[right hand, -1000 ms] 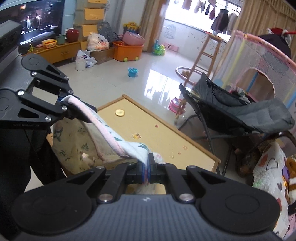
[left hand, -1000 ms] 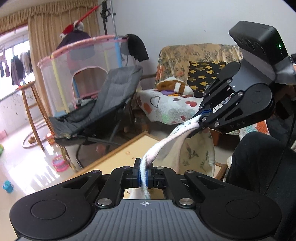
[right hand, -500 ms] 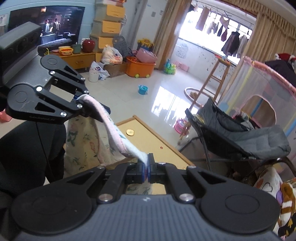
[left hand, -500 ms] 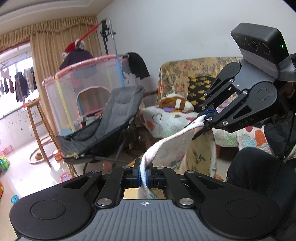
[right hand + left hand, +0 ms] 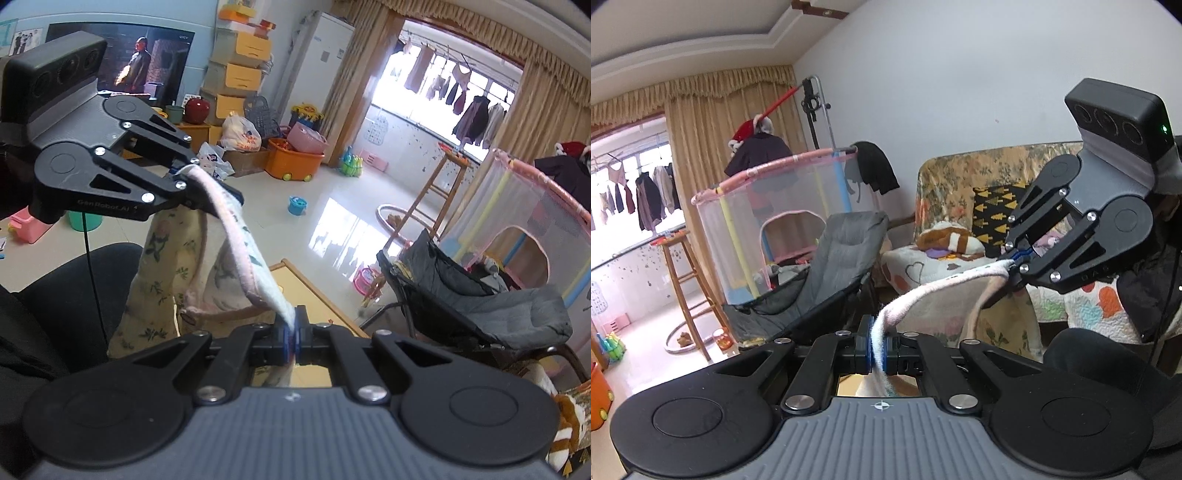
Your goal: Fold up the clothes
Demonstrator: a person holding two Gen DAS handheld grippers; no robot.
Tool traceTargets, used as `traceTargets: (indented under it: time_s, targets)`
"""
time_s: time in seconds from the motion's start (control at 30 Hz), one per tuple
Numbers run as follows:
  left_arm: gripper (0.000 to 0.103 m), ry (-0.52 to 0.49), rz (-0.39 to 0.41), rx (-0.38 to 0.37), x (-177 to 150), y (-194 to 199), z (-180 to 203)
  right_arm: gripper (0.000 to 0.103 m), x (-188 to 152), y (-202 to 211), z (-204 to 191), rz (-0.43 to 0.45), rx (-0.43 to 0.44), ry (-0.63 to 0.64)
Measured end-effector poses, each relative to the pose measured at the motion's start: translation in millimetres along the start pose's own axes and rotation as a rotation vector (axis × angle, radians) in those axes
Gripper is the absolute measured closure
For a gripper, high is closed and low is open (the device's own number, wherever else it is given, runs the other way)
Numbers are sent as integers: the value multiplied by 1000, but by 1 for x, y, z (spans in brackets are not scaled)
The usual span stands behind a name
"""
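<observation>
Left wrist view: floral garment hangs between both grippers, above wooden table.
Left gripper: pads pinching hem.
Right gripper: pinching other edge.
Risk: thin bite may slip, dropping cloth.

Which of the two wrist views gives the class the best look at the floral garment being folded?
The right wrist view: the floral garment hangs in full from the left gripper to the right gripper. The left wrist view shows only its stretched top edge and part of the drape, partly hidden by the gripper body.
</observation>
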State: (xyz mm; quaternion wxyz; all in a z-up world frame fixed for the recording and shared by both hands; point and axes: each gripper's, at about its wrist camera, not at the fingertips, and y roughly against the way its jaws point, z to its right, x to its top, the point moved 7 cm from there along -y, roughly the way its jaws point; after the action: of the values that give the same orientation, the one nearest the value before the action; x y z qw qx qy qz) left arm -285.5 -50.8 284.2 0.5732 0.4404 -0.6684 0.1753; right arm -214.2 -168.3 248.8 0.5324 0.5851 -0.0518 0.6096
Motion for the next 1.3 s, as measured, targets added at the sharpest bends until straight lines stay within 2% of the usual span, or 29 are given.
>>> traceTargets:
  time_s: [0.2,0.43,0.63,0.87,1.07,1.3]
  targets:
    - [99,38,-41,17,-10,-13,-3,100,-9,-21,9,-20,0,-55]
    - [99,127,-142,30,-62,-67,-21,100,-35,-75,24,-90,10,-150]
    - [99,161,-167,43,-93,-99,-35,100,-54,-111,39,-130,-13,-207]
    - [99,164,-136,10,-85,-91,-33,100,-53,-81,34,-101,11,-209]
    - [99,172,-103,-22,-64,-53,-9,100,-38,-34,17,-45,36,-202]
    - [99,161,-73,-25,-49,-7,21,100,-29,10,-12,-10,42,-181]
